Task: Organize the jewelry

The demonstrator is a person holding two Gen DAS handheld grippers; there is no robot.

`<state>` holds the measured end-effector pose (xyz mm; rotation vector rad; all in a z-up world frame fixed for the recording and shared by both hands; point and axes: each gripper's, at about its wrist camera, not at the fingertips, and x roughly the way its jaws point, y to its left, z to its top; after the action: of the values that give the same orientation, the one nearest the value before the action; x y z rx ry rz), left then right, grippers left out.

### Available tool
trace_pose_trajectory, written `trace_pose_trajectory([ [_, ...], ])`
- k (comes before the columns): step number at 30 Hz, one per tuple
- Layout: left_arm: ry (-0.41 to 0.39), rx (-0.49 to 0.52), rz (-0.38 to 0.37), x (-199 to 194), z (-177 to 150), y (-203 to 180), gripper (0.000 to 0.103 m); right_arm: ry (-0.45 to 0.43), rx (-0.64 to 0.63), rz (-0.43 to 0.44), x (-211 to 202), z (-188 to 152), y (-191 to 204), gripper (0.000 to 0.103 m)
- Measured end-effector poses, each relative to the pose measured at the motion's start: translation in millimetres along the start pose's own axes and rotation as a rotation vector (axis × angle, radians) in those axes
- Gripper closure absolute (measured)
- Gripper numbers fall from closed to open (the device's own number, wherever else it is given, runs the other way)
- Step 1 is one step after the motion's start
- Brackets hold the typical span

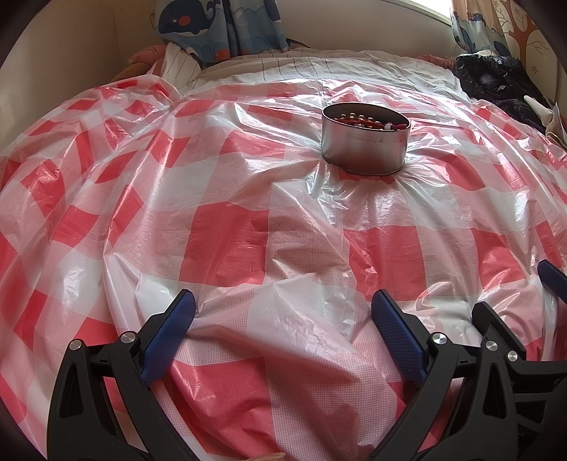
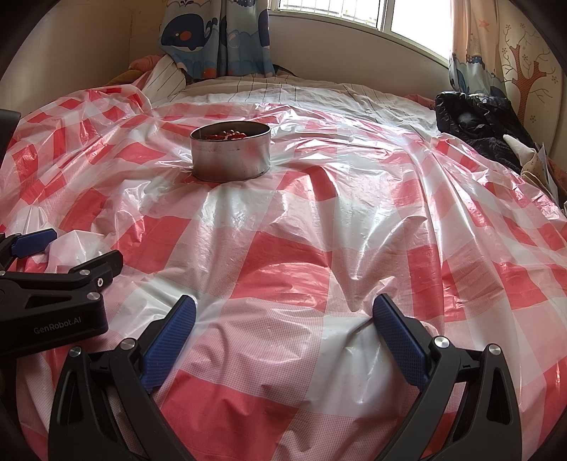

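A round metal tin (image 1: pixel 365 145) stands on the red-and-white checked plastic sheet (image 1: pixel 248 220) spread over the bed; it also shows in the right wrist view (image 2: pixel 231 156). Red and pearl-like bead jewelry (image 1: pixel 365 120) lies inside it, also seen from the right (image 2: pixel 226 134). My left gripper (image 1: pixel 283 312) is open and empty, low over the sheet, well short of the tin. My right gripper (image 2: pixel 283 315) is open and empty beside it. The right gripper's finger (image 1: pixel 553 280) shows at the left view's right edge. The left gripper's body (image 2: pixel 53 283) shows at the right view's left edge.
A dark bundle of clothing (image 2: pixel 478 120) lies at the bed's far right. Whale-print curtains (image 2: pixel 212 35) hang at the back under a window (image 2: pixel 389 17). A striped sheet (image 2: pixel 283 88) covers the bed's far end. Walls close the left side.
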<state>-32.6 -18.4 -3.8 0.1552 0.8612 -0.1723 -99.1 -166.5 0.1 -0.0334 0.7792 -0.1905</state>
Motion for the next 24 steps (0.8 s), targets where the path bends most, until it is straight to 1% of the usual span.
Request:
trace_pose_trajectory([
  [24, 0.009, 0.000, -0.005, 4.5, 2.0, -0.6, 0.007, 0.001, 0.001, 0.001, 0.2, 0.1, -0.4, 0.007],
])
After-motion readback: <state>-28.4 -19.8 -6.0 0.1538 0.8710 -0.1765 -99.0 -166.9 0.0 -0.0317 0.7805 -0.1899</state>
